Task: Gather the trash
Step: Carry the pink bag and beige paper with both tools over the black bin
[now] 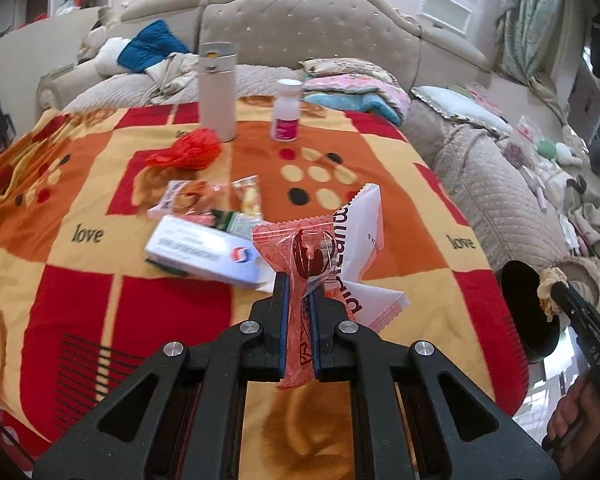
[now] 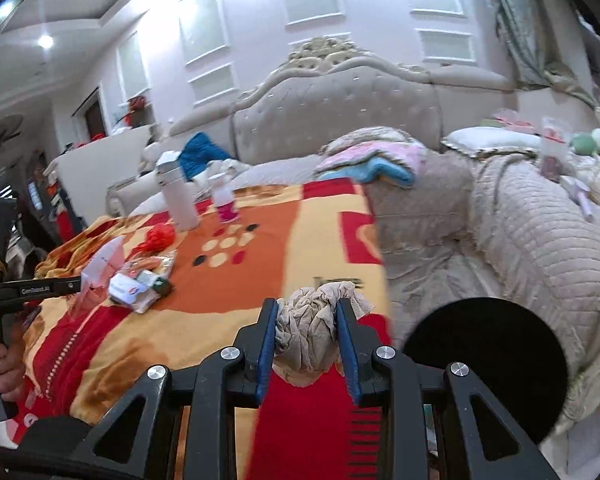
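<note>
Our left hand-held gripper (image 1: 300, 284) is clamped on a pink plastic wrapper (image 1: 300, 256) above the blanket (image 1: 400, 184); our right hand-held gripper (image 2: 308, 312) pinches a crumpled beige tissue (image 2: 308, 328) beside the black bin (image 2: 488, 364).

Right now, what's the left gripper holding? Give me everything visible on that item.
The left gripper is shut on a thin plastic wrapper. It looks like clear film tinted orange-red, with a dark red printed patch in the middle and a zigzag top edge. The jaws pinch it at mid-height, so it stands upright, crumpled at the pinch, one end fanning above and the other hanging below. It is lifted off the blanket; a white packet lies behind it.
</note>
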`<action>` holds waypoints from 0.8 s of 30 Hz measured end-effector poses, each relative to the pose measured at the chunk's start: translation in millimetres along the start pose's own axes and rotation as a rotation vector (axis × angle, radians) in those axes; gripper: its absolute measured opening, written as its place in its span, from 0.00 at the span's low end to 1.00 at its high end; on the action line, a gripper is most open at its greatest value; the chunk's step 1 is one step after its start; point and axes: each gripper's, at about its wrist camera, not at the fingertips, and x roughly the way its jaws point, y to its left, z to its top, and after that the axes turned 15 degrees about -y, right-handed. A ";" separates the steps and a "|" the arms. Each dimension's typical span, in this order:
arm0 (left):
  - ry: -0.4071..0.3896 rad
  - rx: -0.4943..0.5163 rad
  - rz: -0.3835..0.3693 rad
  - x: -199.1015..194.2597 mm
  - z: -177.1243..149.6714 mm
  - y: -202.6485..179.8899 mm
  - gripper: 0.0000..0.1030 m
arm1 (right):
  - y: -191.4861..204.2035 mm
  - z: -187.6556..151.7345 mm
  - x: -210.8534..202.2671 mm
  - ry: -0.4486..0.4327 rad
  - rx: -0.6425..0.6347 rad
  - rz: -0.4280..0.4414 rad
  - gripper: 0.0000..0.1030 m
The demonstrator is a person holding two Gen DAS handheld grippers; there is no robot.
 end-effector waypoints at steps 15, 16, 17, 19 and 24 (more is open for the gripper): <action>0.018 0.158 -0.317 29.5 -4.3 -155.2 0.06 | -110.8 2.3 -63.8 -0.077 0.169 -0.352 0.27; 0.030 0.170 -0.351 33.1 -7.0 -169.6 0.06 | -114.9 1.2 -64.0 -0.068 0.173 -0.367 0.27; 0.039 0.187 -0.380 36.9 -10.0 -183.9 0.06 | -119.5 0.2 -64.4 -0.061 0.178 -0.378 0.27; 0.057 0.228 -0.437 46.1 -17.6 -214.0 0.06 | -125.3 -1.5 -64.1 -0.051 0.177 -0.394 0.27; 0.070 0.271 -0.540 70.6 -30.9 -257.0 0.06 | -137.0 -3.5 -53.2 -0.026 0.188 -0.423 0.27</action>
